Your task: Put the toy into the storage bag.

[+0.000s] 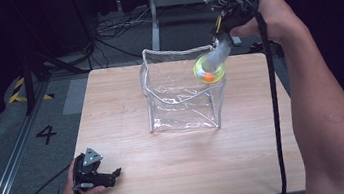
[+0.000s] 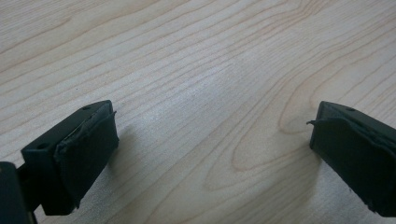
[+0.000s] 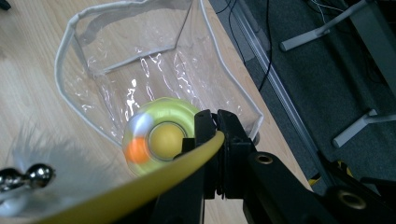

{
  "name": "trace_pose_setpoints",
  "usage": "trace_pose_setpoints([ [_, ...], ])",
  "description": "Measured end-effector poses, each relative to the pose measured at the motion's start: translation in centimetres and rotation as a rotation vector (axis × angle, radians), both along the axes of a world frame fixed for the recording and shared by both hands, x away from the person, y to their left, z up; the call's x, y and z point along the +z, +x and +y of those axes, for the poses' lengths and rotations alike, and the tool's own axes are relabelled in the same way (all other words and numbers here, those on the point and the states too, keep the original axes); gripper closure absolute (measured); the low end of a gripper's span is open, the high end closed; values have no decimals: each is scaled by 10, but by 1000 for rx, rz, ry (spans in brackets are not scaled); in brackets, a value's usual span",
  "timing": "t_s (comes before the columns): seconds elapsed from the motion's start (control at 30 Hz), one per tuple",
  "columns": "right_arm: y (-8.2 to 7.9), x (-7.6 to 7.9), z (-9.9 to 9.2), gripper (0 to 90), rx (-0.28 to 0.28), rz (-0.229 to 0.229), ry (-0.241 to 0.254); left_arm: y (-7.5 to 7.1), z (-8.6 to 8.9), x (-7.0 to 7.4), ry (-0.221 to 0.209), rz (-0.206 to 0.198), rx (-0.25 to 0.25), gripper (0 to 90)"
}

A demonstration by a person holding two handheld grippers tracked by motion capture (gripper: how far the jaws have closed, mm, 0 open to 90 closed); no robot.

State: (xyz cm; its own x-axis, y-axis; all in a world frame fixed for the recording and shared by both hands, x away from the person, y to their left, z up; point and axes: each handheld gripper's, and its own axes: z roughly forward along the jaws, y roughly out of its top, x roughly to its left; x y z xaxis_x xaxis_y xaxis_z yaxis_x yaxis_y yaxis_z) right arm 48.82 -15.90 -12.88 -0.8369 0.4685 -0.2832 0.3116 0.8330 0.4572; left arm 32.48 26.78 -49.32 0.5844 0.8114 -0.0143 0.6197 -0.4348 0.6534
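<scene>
A clear plastic bag (image 1: 181,107) with white trim stands open-topped in the middle of the wooden table (image 1: 170,173). My right gripper (image 1: 218,39) is raised over the bag's back right corner, shut on the yellow rim of a toy (image 1: 209,69). The toy is a yellow-green ring with an orange ball and a grey feather. In the right gripper view the jaws (image 3: 215,127) pinch the yellow rim, and the toy's round yellow body (image 3: 161,136) hangs over the bag's mouth (image 3: 140,60). My left gripper (image 1: 115,174) rests open at the table's front left, with bare wood between its jaws (image 2: 210,140).
Metal frame legs (image 1: 154,23) and loose cables (image 1: 115,26) lie on the floor behind the table. A rail (image 1: 3,174) and a floor mark "4" (image 1: 46,134) are at the left. Two silver bells (image 3: 28,177) dangle from the toy.
</scene>
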Motion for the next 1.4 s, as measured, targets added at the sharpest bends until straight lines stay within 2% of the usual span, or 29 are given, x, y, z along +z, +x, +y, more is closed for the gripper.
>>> trace_pose_setpoints([
  [0.27,11,-9,12,884,2,17,7,0,0,0,0,0,0,13],
  [0.67,21,-34,18,883,5,42,3,0,0,0,0,0,0,13],
  [1.0,26,-66,15,884,-9,85,-25,0,0,0,0,0,-1,13],
  [1.07,27,-68,15,884,-8,86,-23,0,0,0,0,0,0,13],
  [1.2,31,-82,12,884,-19,119,-27,0,0,0,-2,1,-1,13],
  [1.4,34,-97,13,884,-31,142,-43,0,0,0,0,0,0,13],
])
